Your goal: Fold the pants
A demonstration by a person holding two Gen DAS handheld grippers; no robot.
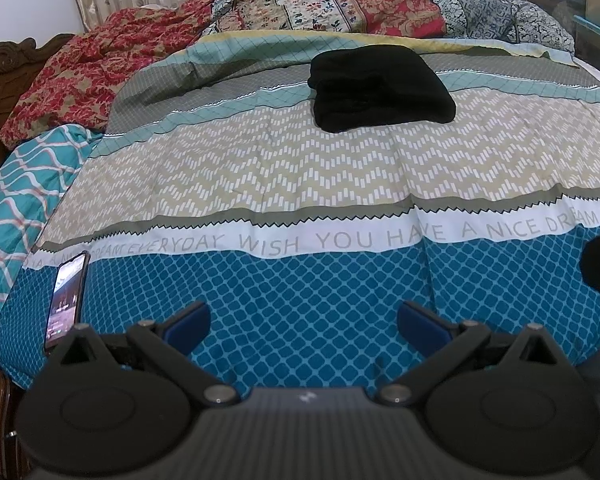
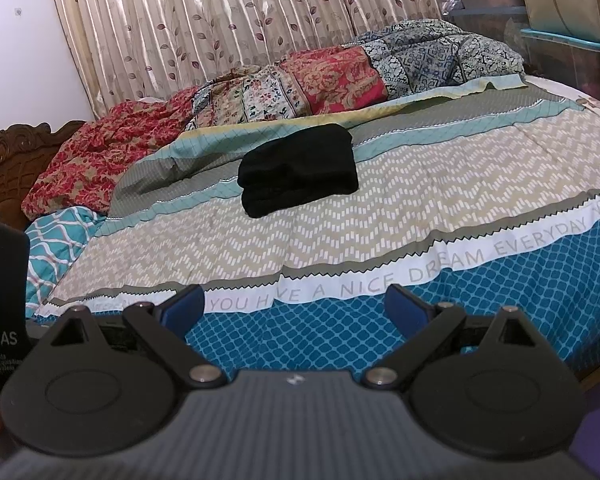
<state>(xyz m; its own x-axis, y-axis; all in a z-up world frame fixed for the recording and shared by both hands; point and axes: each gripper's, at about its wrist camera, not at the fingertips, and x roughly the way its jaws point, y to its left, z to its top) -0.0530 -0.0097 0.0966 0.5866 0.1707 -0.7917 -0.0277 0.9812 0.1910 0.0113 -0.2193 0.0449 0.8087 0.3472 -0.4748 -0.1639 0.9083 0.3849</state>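
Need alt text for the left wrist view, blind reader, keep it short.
Black pants lie folded in a compact stack on a patterned bedspread, far ahead of the open, empty left gripper. A phone lies on the bed's near left edge, and rumpled floral quilts are heaped along the far side before a curtain.
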